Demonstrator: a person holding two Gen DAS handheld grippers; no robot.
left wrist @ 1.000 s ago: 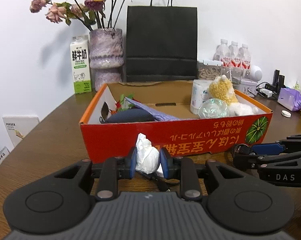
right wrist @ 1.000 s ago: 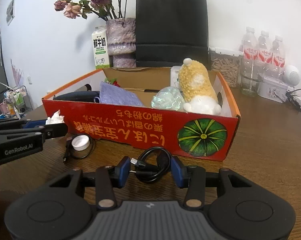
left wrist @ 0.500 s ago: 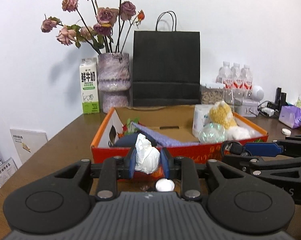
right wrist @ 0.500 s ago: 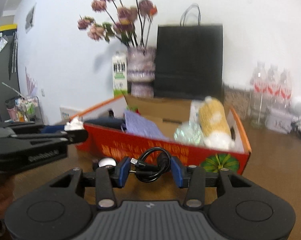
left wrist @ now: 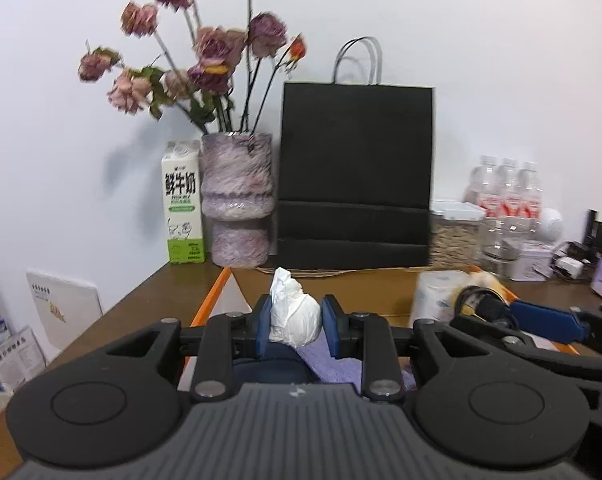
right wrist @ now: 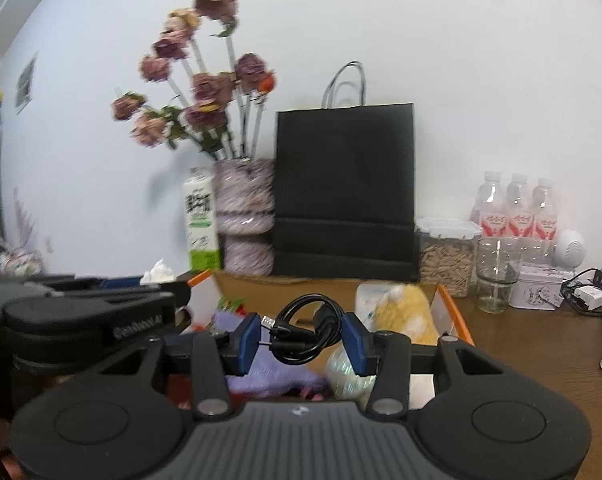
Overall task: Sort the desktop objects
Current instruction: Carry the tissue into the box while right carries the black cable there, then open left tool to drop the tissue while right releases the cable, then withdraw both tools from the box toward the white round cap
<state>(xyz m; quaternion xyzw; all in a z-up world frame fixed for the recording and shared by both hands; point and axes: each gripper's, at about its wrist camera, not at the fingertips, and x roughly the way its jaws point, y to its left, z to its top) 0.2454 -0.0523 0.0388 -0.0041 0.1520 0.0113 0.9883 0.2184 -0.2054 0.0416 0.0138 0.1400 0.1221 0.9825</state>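
Left gripper (left wrist: pixel 296 331) is clamped on the crumpled tissue (left wrist: pixel 294 317), and directly below its fingers sits the open cardboard box (left wrist: pixel 217 288). Right gripper (right wrist: pixel 301 338) pinches the coiled black cable (right wrist: pixel 305 332) alongside, likewise over the box, so both drops look straight down.

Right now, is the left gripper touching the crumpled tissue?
Touching. In the left wrist view, the left gripper has both blue pads pressed against the sides of the crumpled tissue, holding it lifted above the orange box.
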